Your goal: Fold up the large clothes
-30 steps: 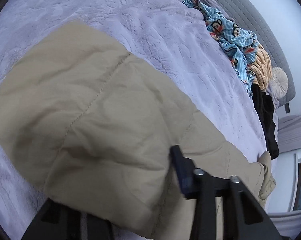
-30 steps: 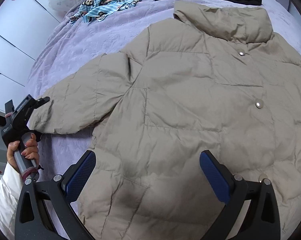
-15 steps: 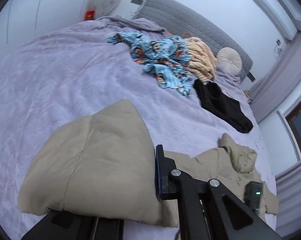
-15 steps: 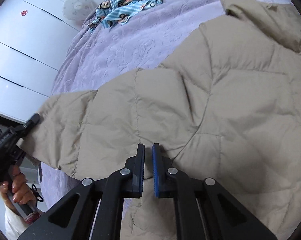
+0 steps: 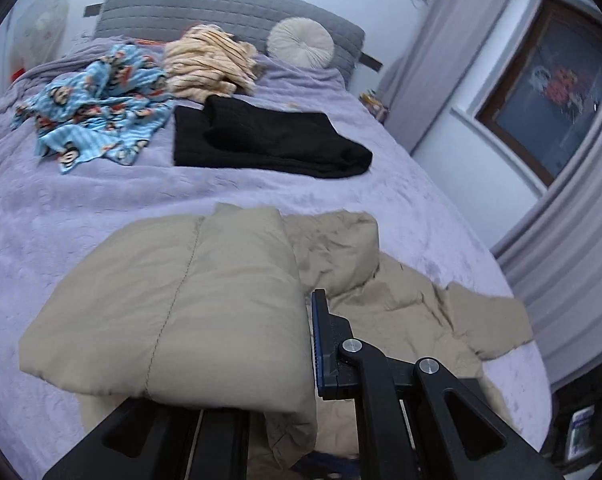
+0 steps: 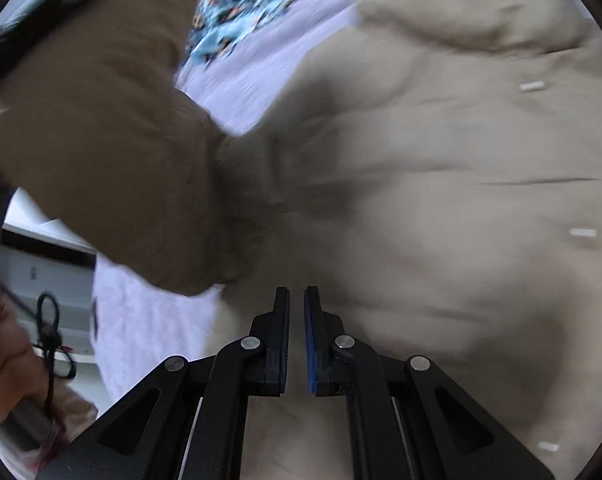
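Note:
A beige puffer jacket (image 6: 441, 208) lies on the lilac bed (image 5: 101, 200). My left gripper (image 5: 301, 344) is shut on the jacket's sleeve (image 5: 181, 300) and holds it lifted above the jacket body (image 5: 401, 300); only its right finger (image 5: 325, 344) shows, the other is under the fabric. In the right wrist view the raised sleeve (image 6: 113, 152) hangs at the left. My right gripper (image 6: 297, 340) is shut, jaws almost touching with nothing seen between them, low over the jacket near the armpit. That view is motion-blurred.
A black folded garment (image 5: 269, 140), a blue cartoon-print cloth (image 5: 97, 120) and a striped cream garment (image 5: 209, 64) lie near the grey headboard (image 5: 221, 4). A round cushion (image 5: 301, 42) sits there too. Curtains (image 5: 573, 264) and a window are at the right.
My left gripper has carried the sleeve up and over toward the jacket body. My right gripper closed from wide open and moved in toward the armpit.

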Tool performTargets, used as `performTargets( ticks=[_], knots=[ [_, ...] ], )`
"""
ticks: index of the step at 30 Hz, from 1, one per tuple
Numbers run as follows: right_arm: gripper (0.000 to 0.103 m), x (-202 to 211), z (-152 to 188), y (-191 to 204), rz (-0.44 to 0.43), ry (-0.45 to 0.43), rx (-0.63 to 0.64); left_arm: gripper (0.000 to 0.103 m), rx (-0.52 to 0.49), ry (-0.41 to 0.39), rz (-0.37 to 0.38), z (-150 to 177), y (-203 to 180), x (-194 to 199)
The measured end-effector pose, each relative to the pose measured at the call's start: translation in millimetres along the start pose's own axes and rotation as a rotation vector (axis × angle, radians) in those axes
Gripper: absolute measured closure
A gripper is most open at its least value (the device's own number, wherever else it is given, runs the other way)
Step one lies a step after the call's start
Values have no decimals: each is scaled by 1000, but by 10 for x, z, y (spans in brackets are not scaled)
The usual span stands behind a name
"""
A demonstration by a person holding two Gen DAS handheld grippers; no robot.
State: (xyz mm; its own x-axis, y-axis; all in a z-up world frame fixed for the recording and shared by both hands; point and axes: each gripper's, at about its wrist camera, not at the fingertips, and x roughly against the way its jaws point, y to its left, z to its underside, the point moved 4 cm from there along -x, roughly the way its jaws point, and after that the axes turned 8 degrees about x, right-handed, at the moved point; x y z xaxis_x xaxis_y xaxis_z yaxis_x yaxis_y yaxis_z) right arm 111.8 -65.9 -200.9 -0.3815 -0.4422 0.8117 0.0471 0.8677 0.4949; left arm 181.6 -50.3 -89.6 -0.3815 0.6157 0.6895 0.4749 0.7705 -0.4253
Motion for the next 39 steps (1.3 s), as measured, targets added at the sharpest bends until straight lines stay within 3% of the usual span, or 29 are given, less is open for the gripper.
performTargets(
  ticks=[3, 6, 8, 10, 12, 13, 14, 18, 21, 23, 24, 25, 26, 29, 33, 36, 39],
  knots=[
    [95, 625, 153, -594, 135, -59, -32, 93, -99, 101, -104, 413, -353, -592],
    [95, 1012, 294, -1103, 226, -85, -96, 92, -177, 200, -239, 817, -404, -1100],
    [95, 1172, 406, -1372, 270, -93, -141, 81, -216, 217, -309, 1005, -388, -1251],
    [95, 1228, 484, -1548, 273, -99, -183, 76, -240, 187, -329, 1077, -415, -1244],
    [95, 1311, 541, -1651, 252, -106, -206, 49, -260, 196, -328, 1102, -452, -1215],
    [95, 1310, 553, -1673, 246, -111, -210, 25, -260, 193, -322, 1101, -468, -1177],
    [95, 1297, 544, -1677, 244, -113, -212, 21, -254, 180, -313, 1096, -481, -1116],
    [95, 1292, 457, -1760, 238, -110, -228, 21, -213, 183, -283, 1005, -379, -844],
    [94, 1309, 500, -1685, 264, -89, -209, 21, -166, 154, -243, 926, -226, -481],
    [86, 1355, 473, -1595, 298, -72, -171, 21, -122, 123, -229, 876, -36, -195],
    [62, 1369, 457, -1532, 310, -69, -147, 21, -89, 98, -236, 845, 117, -37],
    [30, 1379, 405, -1433, 325, -75, -113, 21, -54, 73, -260, 805, 286, 84],
    [22, 1390, 354, -1335, 337, -93, -79, 21, -11, 46, -300, 769, 485, 192],
    [20, 1315, 138, -896, 373, -120, 97, 21, 159, 23, -445, 698, 1247, 344],
    [20, 980, -146, -168, 459, -132, 404, 21, 384, 116, -437, 819, 2059, 197],
    [20, 607, -277, 269, 546, -124, 611, 21, 428, 151, -447, 977, 2276, 13],
    [20, 184, -371, 465, 608, -87, 755, 21, 393, 137, -473, 1032, 2239, -55]
  ],
)
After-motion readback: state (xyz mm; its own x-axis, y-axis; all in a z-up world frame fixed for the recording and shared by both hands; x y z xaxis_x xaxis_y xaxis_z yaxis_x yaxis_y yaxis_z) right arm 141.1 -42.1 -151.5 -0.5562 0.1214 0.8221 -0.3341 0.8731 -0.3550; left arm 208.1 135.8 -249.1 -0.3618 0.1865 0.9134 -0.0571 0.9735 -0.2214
